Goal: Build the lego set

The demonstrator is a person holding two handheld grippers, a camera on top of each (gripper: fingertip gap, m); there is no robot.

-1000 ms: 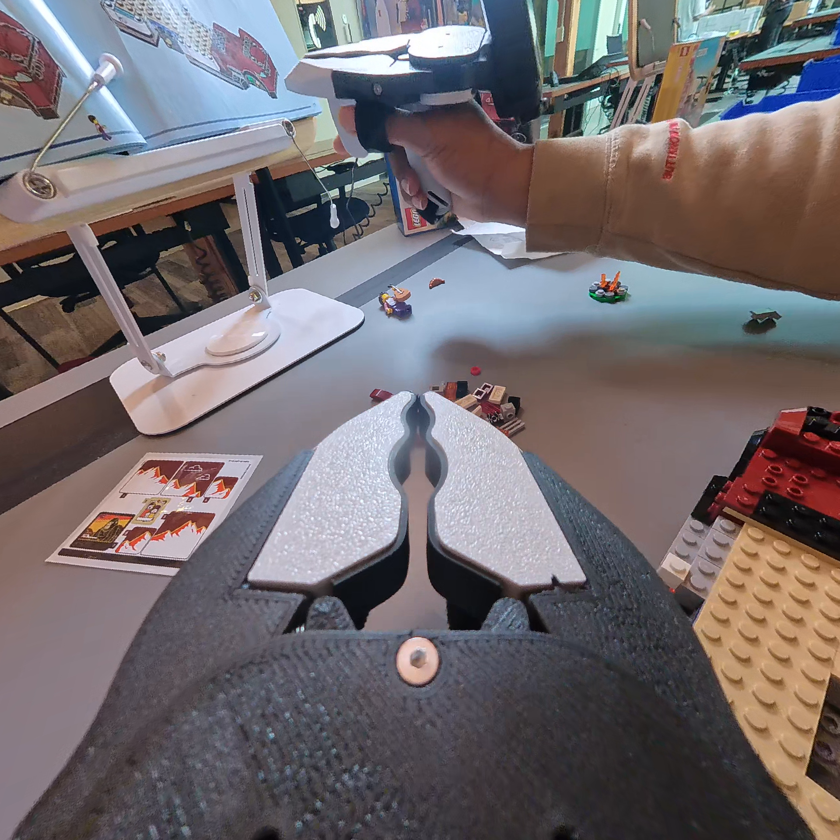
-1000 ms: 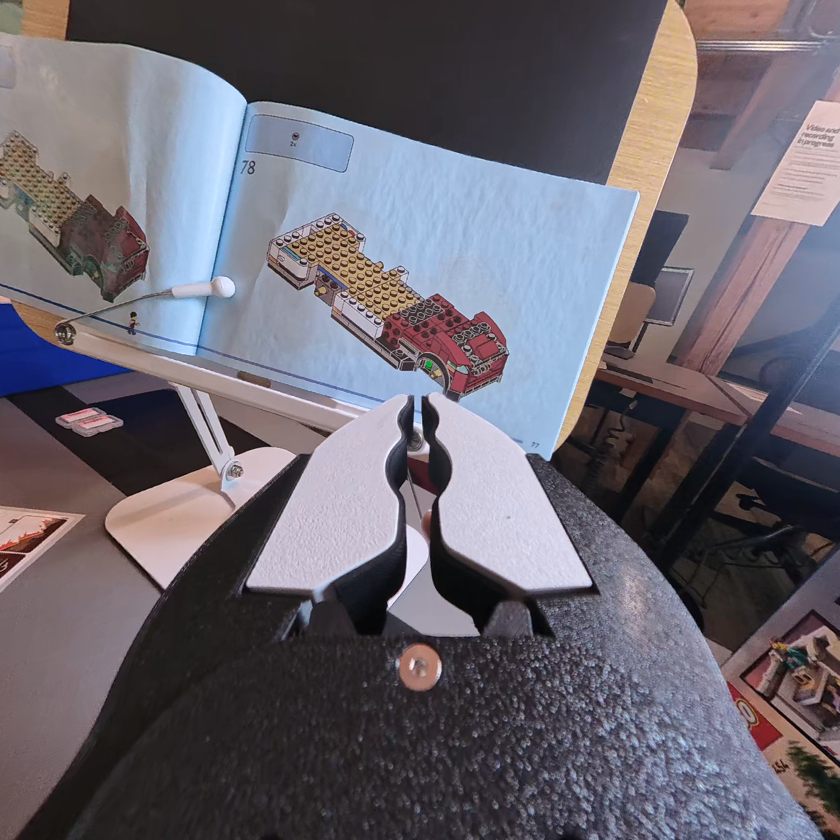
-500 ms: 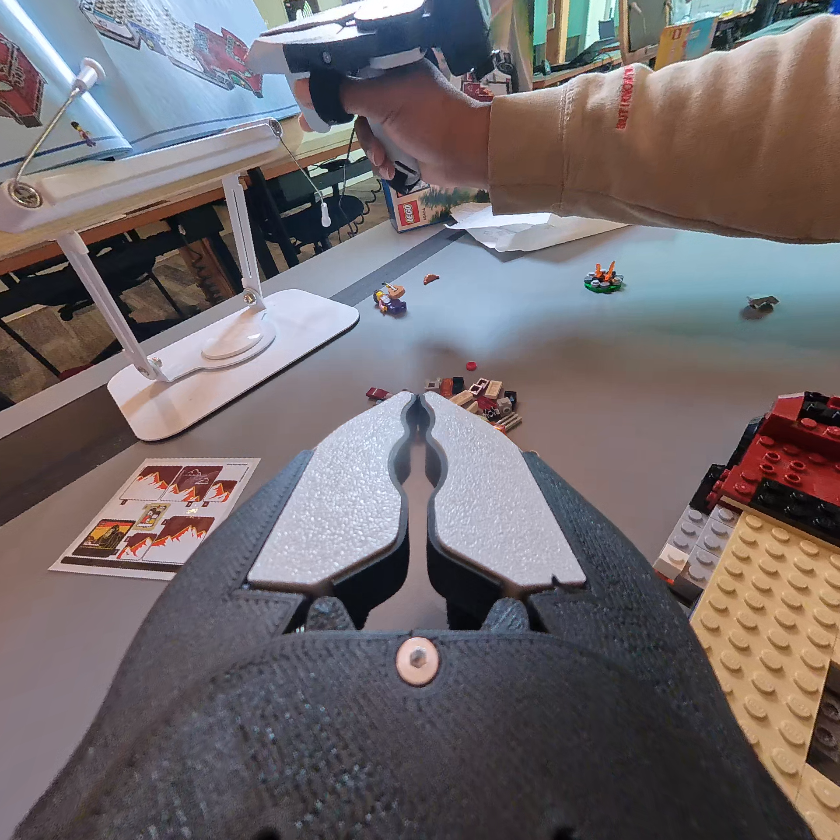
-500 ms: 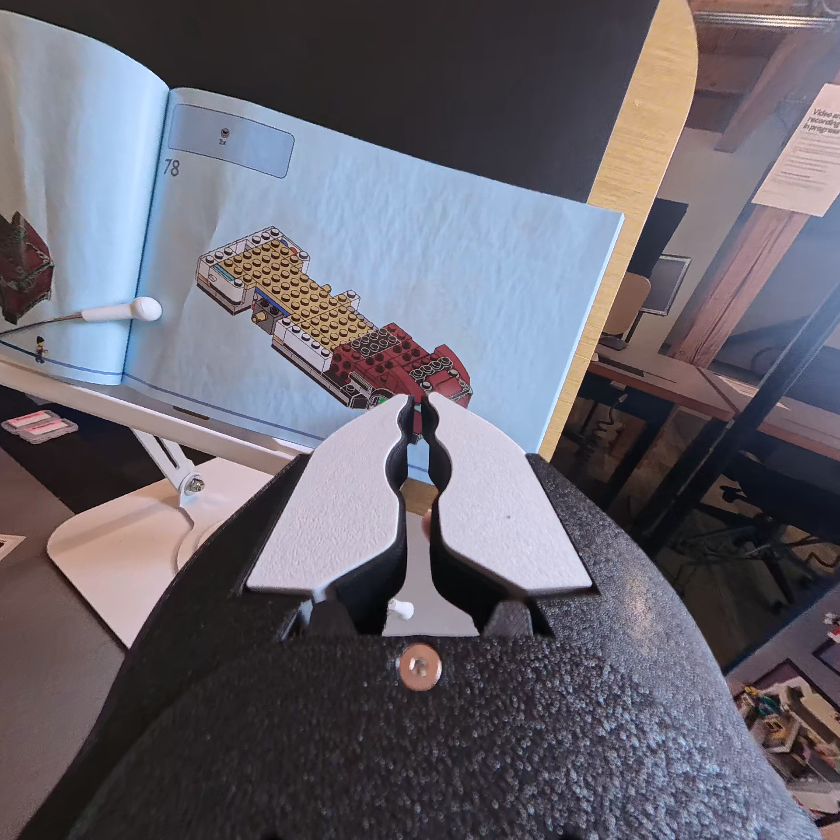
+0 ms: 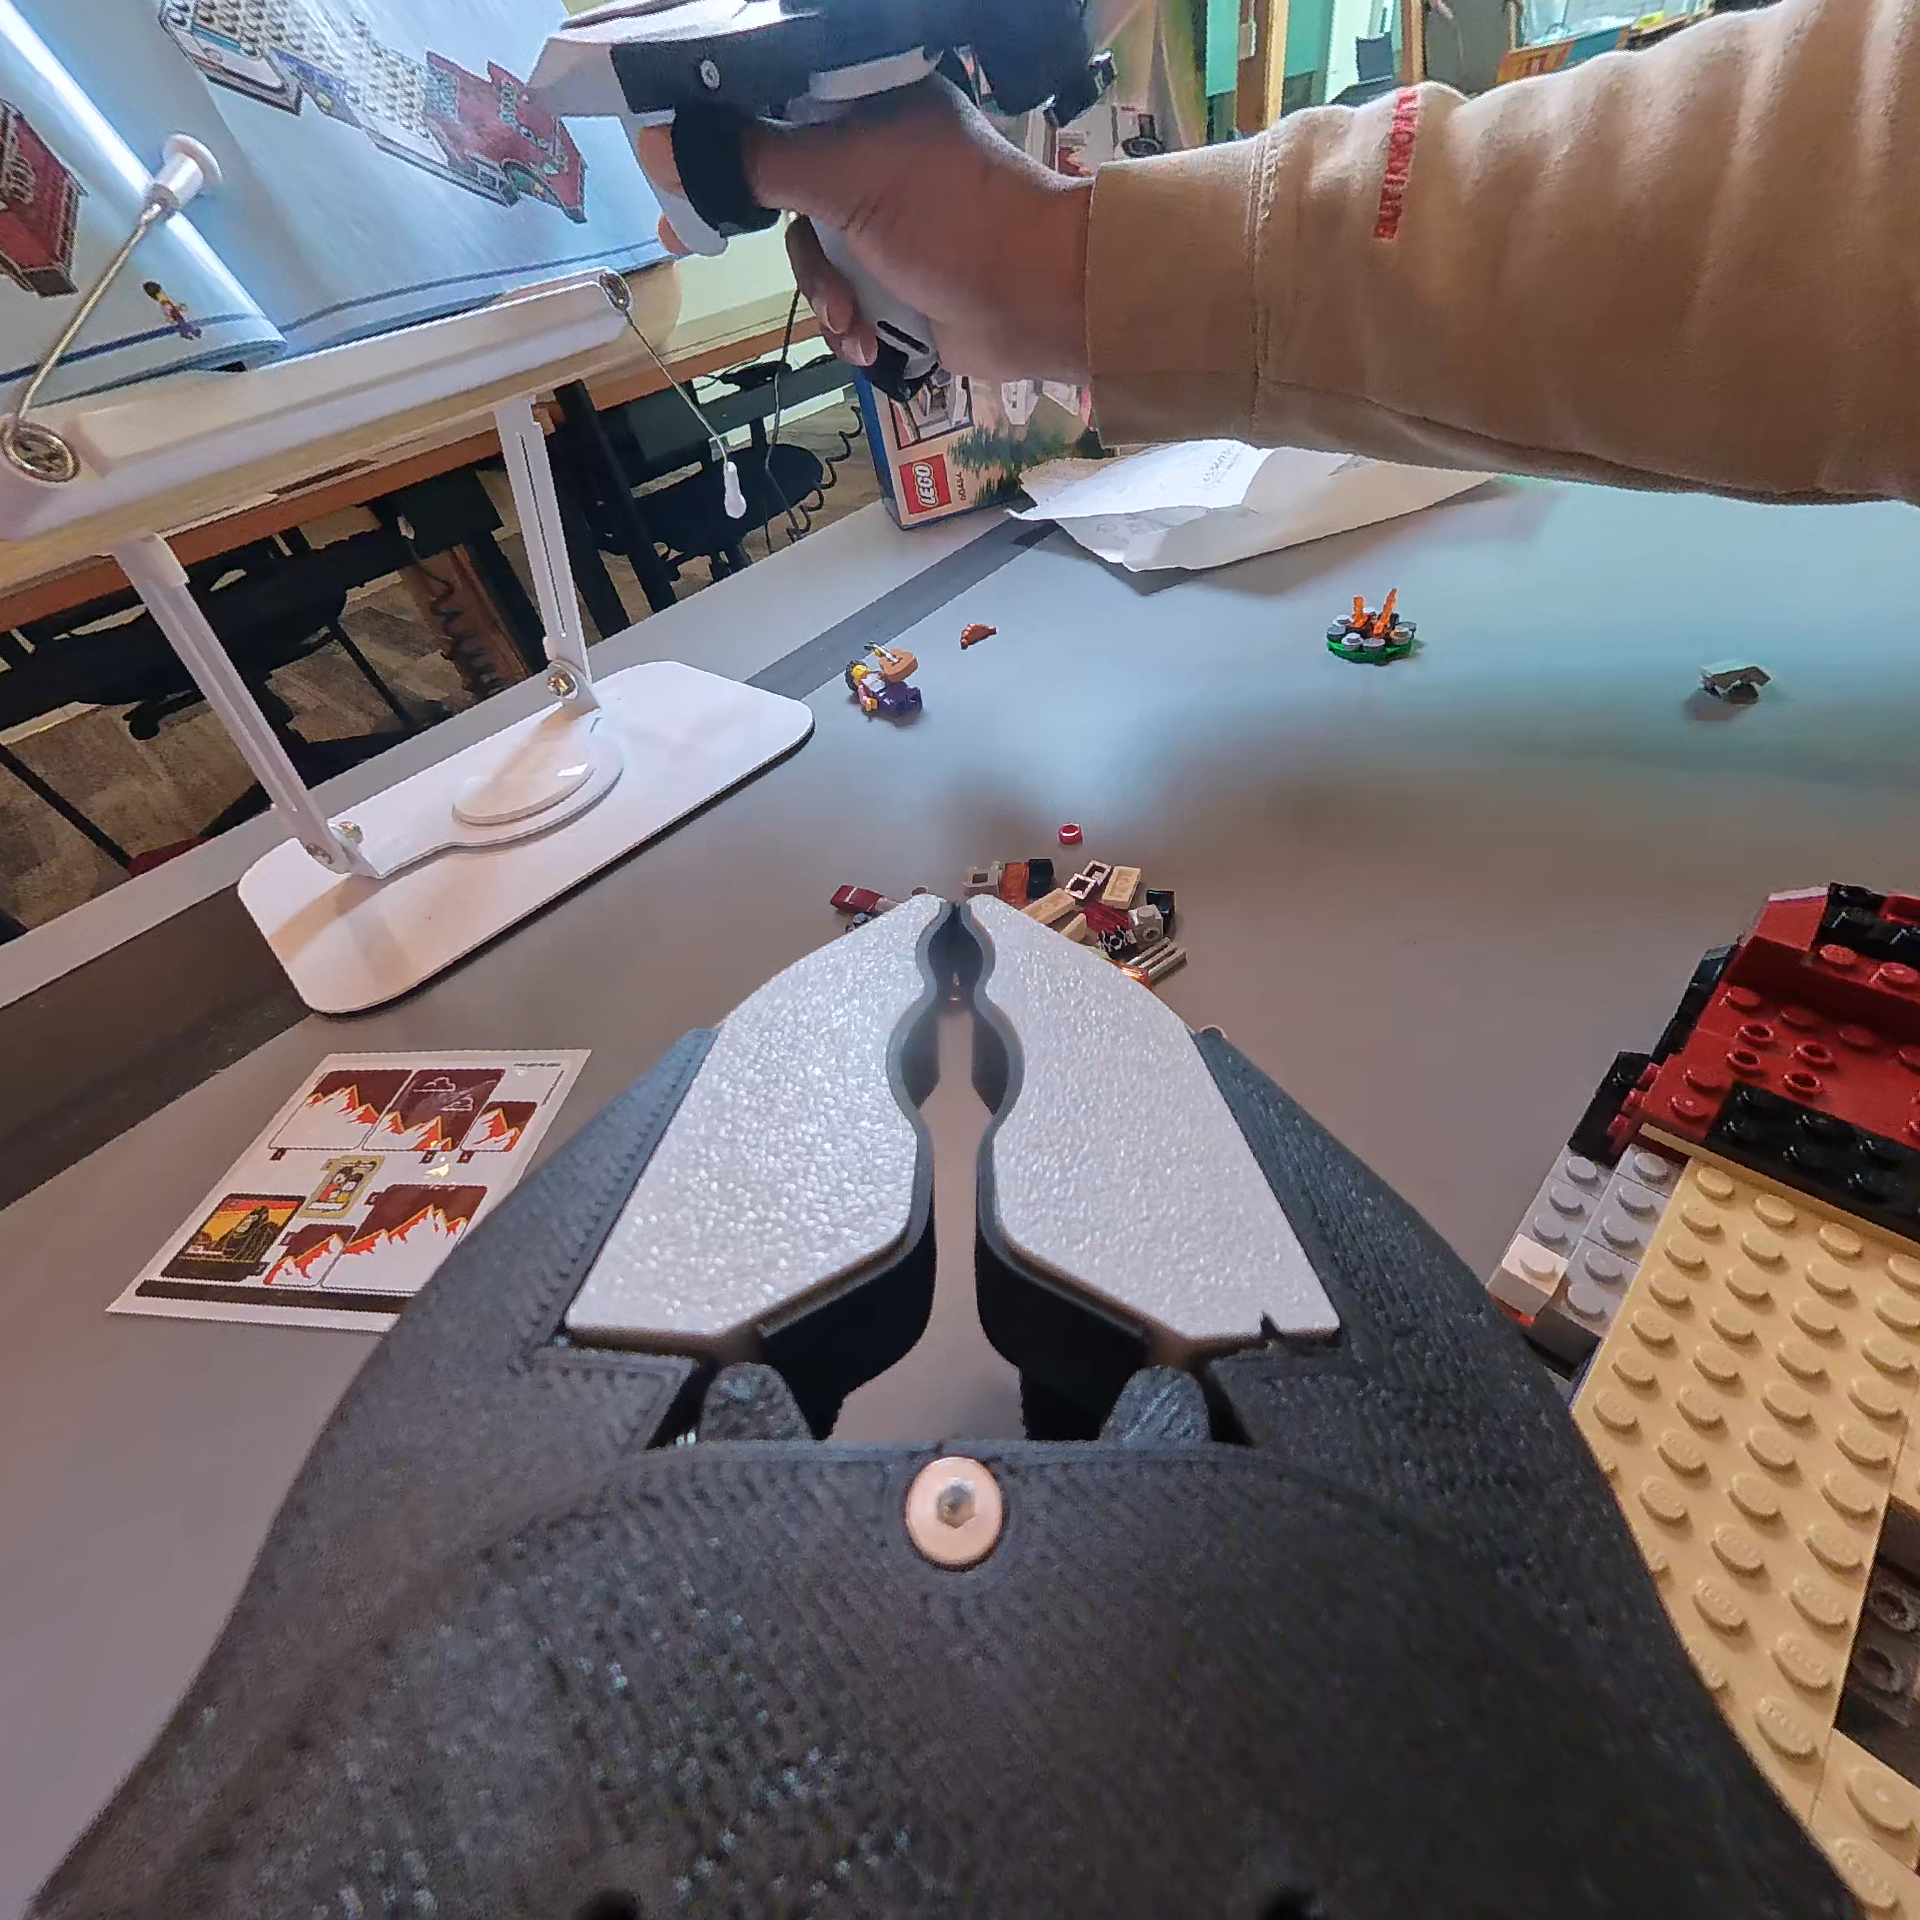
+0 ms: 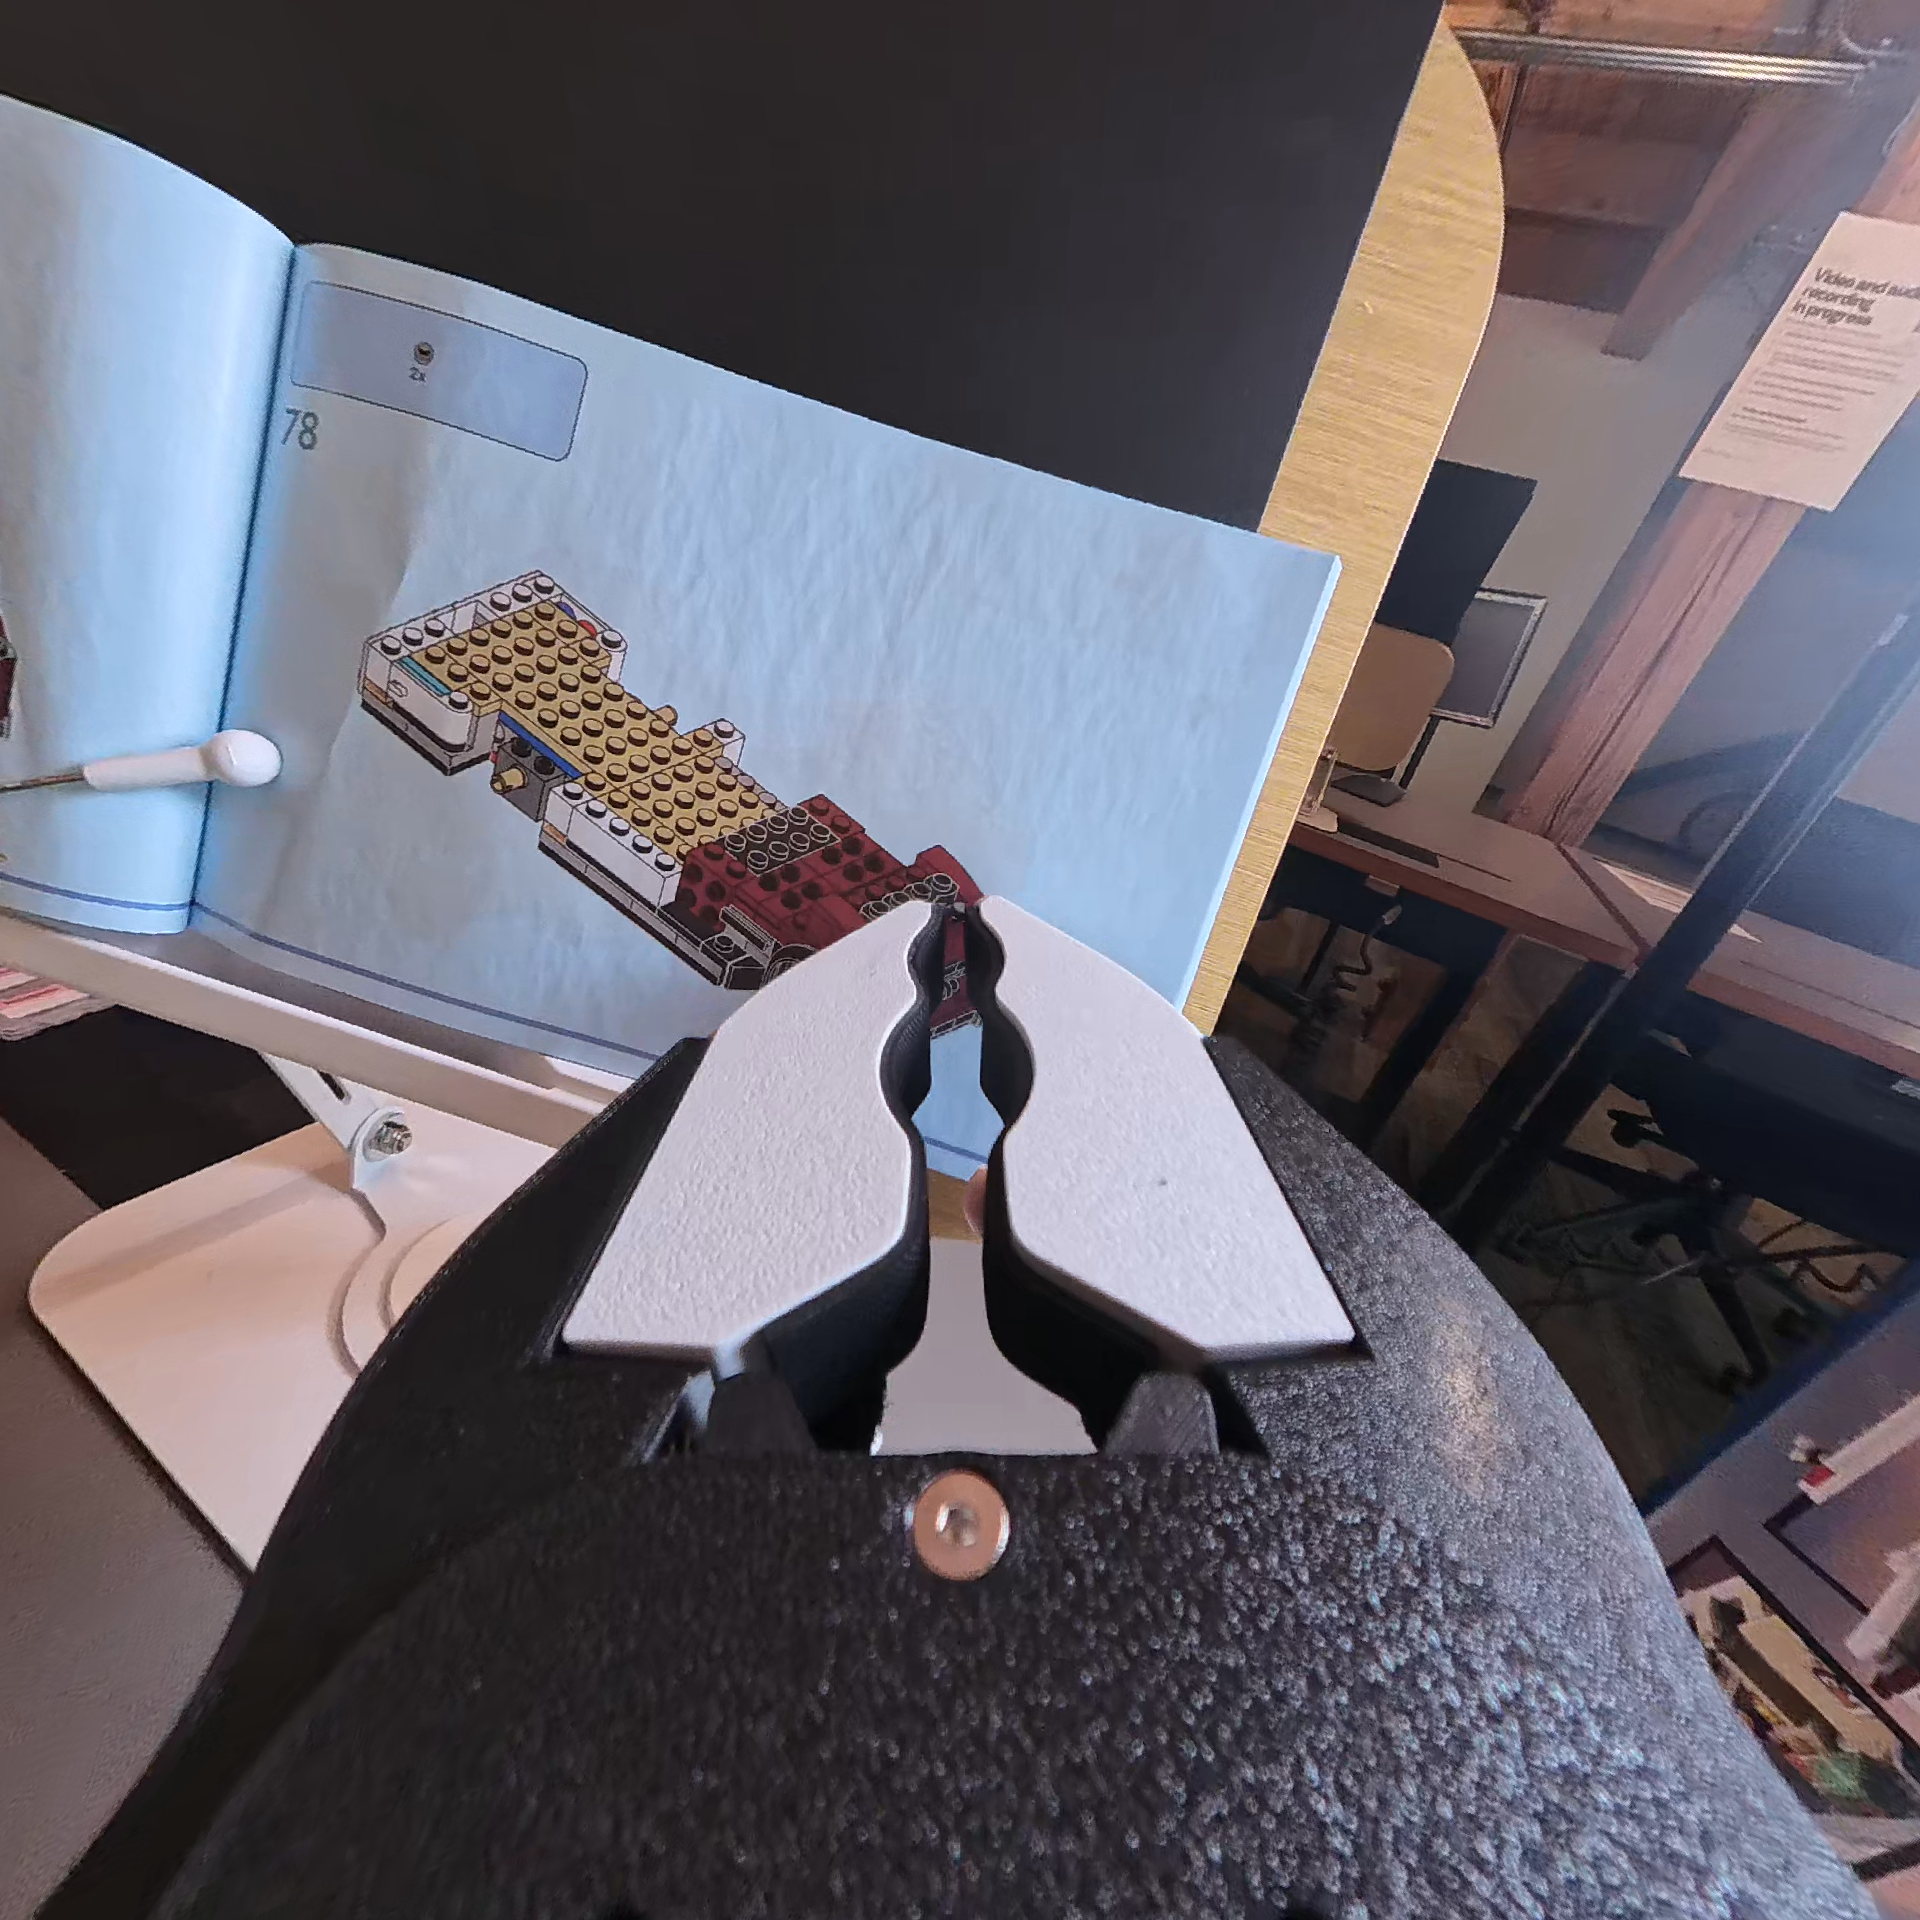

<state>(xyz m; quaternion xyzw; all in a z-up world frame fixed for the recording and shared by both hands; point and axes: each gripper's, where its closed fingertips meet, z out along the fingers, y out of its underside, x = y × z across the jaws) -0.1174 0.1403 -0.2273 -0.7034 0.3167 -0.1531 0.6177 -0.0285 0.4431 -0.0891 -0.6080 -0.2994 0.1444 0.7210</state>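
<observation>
My left gripper (image 5: 954,914) is shut with nothing in it. It hovers low over the grey table (image 5: 1403,935), just short of a pile of small loose bricks (image 5: 1101,904). A tan, red and black brick model (image 5: 1766,1299) lies to its right. My right gripper (image 6: 953,910) is shut on a tiny dark piece (image 6: 951,914) at its very tips. It is held up in front of the open blue instruction booklet (image 6: 831,644), over the red end of the drawn model. In the left wrist view a hand (image 5: 935,239) holds that gripper (image 5: 582,99) high by the booklet (image 5: 364,156).
The booklet rests on a white stand whose base (image 5: 520,821) sits at the table's left. A sticker sheet (image 5: 353,1184) lies front left. A minifigure (image 5: 883,681), a green round piece (image 5: 1371,634), a small grey piece (image 5: 1730,681), a set box (image 5: 935,457) and paper (image 5: 1226,499) lie farther back. The tips of one gripper are about 35 cm away from the tips of the other.
The hand with my right gripper has risen and moved closer to the booklet's right page. Its grip on the tiny piece is unchanged. My left gripper has barely moved and stays shut.
</observation>
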